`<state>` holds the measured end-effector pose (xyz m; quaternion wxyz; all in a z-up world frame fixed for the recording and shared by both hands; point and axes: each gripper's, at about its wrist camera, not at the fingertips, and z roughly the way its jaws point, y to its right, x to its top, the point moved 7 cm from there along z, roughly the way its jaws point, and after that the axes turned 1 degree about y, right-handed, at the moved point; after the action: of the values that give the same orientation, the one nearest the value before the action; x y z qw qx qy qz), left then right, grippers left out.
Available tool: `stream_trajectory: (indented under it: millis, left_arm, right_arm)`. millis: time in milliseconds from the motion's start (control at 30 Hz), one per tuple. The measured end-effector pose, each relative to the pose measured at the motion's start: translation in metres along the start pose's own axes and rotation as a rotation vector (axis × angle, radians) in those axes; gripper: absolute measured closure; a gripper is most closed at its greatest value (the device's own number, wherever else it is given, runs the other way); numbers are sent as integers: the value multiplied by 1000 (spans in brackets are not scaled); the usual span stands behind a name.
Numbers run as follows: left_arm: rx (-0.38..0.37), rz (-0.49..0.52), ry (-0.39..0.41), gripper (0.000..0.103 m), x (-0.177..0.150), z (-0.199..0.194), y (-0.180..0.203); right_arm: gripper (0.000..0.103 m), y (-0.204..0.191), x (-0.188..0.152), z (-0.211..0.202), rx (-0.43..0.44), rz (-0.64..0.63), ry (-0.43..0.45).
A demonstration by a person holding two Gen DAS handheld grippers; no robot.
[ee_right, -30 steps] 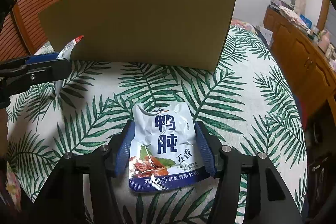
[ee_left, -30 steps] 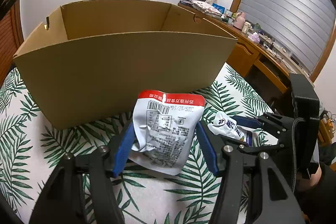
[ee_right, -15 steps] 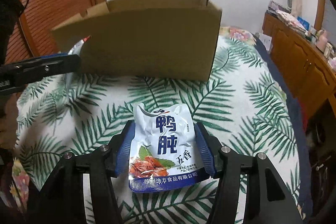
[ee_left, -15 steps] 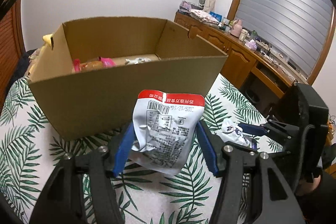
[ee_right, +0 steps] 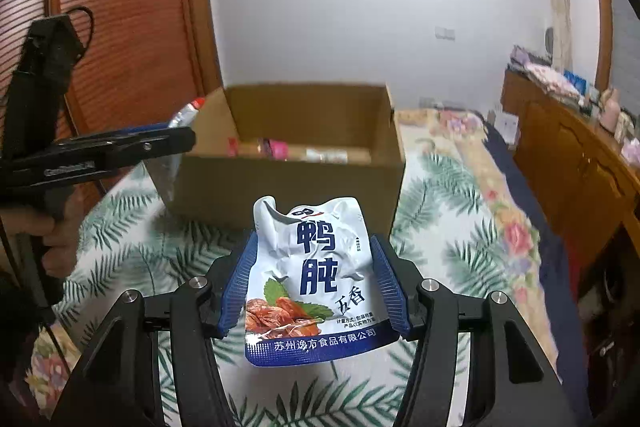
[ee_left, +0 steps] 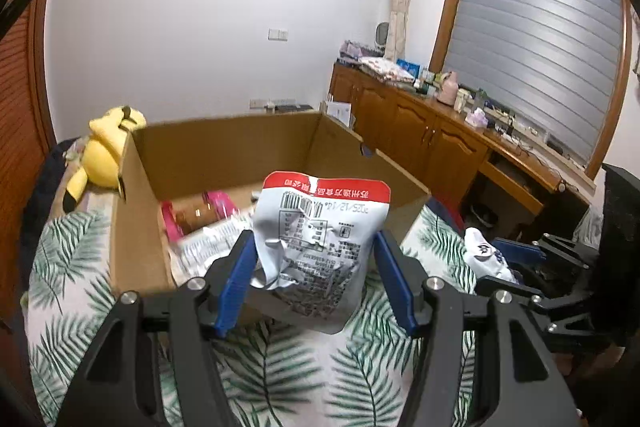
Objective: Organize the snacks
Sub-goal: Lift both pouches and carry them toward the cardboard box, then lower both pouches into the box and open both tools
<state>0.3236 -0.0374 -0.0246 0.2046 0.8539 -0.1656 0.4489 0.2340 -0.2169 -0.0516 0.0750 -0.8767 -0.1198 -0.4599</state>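
Note:
My left gripper (ee_left: pixel 316 279) is shut on a silver snack pouch (ee_left: pixel 316 243) with a red top band, held above the near wall of an open cardboard box (ee_left: pixel 136 243). Pink and white snack packets (ee_left: pixel 200 215) lie inside the box. My right gripper (ee_right: pixel 312 287) is shut on a white-and-blue snack pouch (ee_right: pixel 312 279) with blue characters, held above the leaf-print cloth in front of the box (ee_right: pixel 288 179). The left gripper (ee_right: pixel 120 147) shows at the left of the right wrist view; the right gripper (ee_left: pixel 520 267) shows at the right of the left wrist view.
The box stands on a leaf-print cloth (ee_left: pixel 280 379). A yellow plush toy (ee_left: pixel 104 151) lies behind the box's left corner. A wooden cabinet (ee_left: pixel 420 135) with clutter on top runs along the right wall. A wooden slatted door (ee_right: pixel 120 27) is at the left.
Both grippers have risen with their pouches, so the inside of the box and the packets in it now show. The left pouch has moved over the box's near wall.

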Motion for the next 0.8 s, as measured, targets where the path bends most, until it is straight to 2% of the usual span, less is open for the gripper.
stream_trajectory:
  millis: [167, 367, 800]
  left_arm:
    - [19, 17, 29, 44, 28, 9, -12]
    - [38, 10, 31, 44, 50, 35, -33]
    - [119, -79, -44, 44, 43, 92, -85]
  right_arm:
    - [44, -1, 34, 2, 10, -32, 46]
    - [44, -1, 59, 24, 30, -60, 64]
    - [44, -4, 97, 102, 151, -65, 62]
